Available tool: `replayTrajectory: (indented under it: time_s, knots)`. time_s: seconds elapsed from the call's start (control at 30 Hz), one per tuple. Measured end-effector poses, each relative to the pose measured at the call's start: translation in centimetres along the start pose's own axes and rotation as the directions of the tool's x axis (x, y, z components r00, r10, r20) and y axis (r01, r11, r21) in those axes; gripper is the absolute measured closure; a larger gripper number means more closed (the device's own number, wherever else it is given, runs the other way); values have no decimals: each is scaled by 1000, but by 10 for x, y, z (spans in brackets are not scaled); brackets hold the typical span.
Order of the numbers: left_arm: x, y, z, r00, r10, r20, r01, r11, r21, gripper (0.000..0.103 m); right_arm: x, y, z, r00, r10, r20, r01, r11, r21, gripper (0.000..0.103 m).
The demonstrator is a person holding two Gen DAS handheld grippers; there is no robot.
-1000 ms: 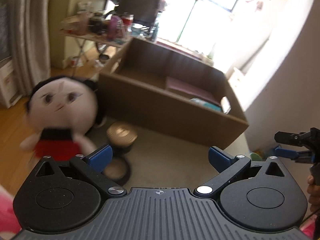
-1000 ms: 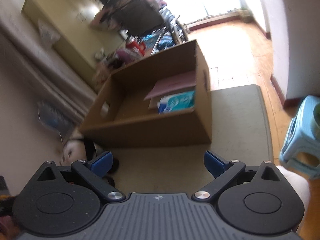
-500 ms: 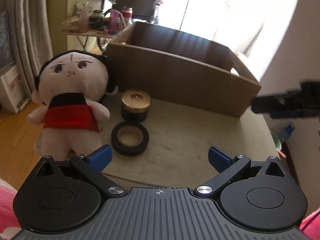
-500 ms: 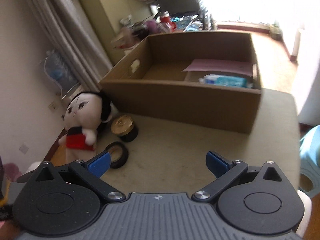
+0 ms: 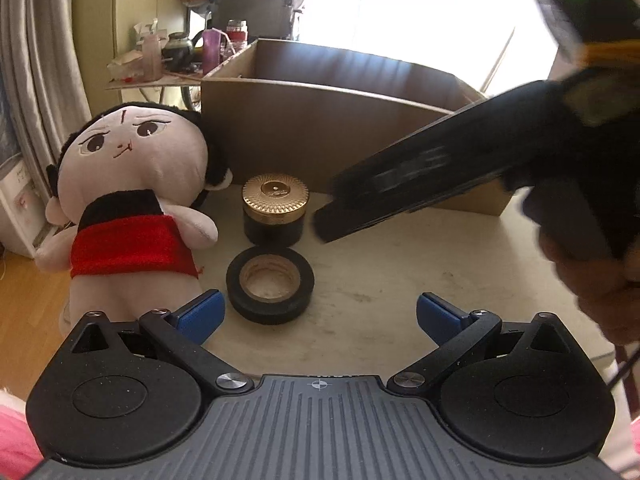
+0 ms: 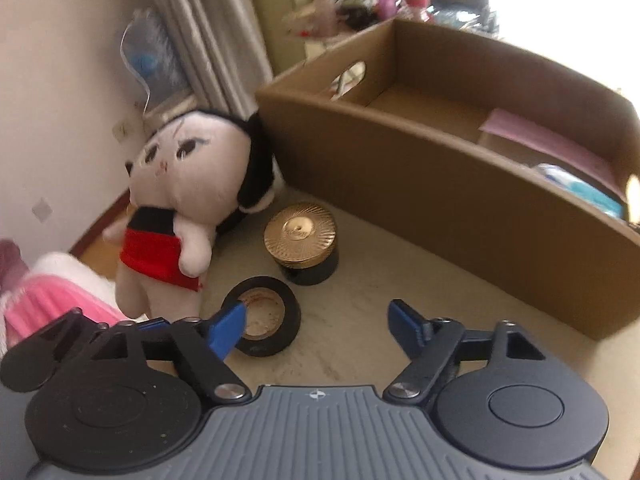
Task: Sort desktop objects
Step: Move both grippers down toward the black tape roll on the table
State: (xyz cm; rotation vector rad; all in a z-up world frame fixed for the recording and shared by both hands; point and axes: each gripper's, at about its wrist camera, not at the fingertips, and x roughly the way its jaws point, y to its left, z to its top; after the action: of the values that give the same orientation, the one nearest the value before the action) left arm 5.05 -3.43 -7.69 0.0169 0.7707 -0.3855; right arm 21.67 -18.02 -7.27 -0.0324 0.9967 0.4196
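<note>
Item: my right gripper (image 6: pixel 318 326), jaws closing on nothing; my left gripper (image 5: pixel 318 316) released (black tape roll (image 6: pixel 262 326) below).

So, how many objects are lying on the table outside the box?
3: plush doll at left, gold-lidded jar before the cardboard box, black tape roll nearest. Others may be hidden.

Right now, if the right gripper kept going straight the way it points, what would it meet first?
Probably the bare tabletop just right of the black tape roll. The right gripper is closing with nothing between its fingers; the gold-lidded jar lies farther along, though depth is unclear.
</note>
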Motion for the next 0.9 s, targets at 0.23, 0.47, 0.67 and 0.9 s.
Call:
replayTrajectory:
  time_s: [0.23,0.47,0.67,0.9]
  knots:
    - [10,-1,3,1000,-6,-4,7,1000,29,2,45,8,11,995,-9,-97,4,998,-59,37]
    - [18,1,1,1000,1,-12,-1,999,52,2,61,7,7,988,-20,-153,6,996,-92,45]
    - [19,-1,-2,1000,4,-9,-3,998,61,2,58,4,2,987,-10,-162,-6,995,-97,46]
    - [19,-8,-5,1000,-10,11,9,996,89,1,46,-6,-12,986,-26,-166,10,995,-94,46]
